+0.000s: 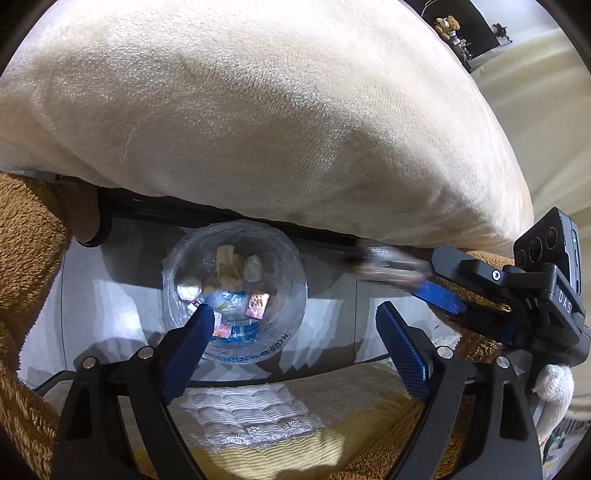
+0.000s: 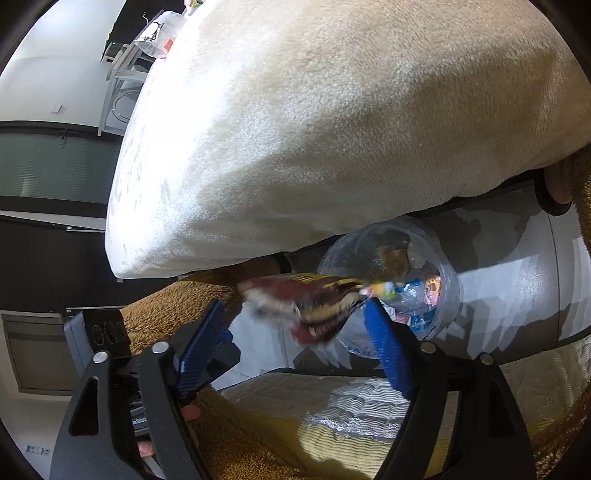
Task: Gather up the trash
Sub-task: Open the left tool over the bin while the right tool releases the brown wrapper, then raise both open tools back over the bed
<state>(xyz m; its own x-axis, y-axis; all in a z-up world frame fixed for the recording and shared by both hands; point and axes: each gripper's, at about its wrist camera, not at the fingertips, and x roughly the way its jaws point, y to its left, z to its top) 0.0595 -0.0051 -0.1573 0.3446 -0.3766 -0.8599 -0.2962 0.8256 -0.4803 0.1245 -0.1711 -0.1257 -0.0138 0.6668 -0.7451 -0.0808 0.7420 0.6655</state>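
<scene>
A clear plastic trash bin [image 1: 295,280] stands on the grey floor beside the bed and holds several wrappers and crumpled scraps; it also shows in the right wrist view [image 2: 448,295]. My left gripper [image 1: 295,325] is open and empty above the bin. My right gripper [image 2: 295,325] is open. A blurred red and yellow snack wrapper [image 2: 306,299] is in the air between its fingers, near the bin's rim. In the left wrist view the right gripper [image 1: 436,284] reaches in from the right with the blurred wrapper [image 1: 391,266] at its tips.
A cream blanket [image 1: 258,110] hangs over the bed's edge above the bin. A brown fuzzy sleeve [image 1: 29,258] and a yellow and white quilt [image 1: 251,424] lie close below. A teddy bear [image 1: 447,26] sits far back.
</scene>
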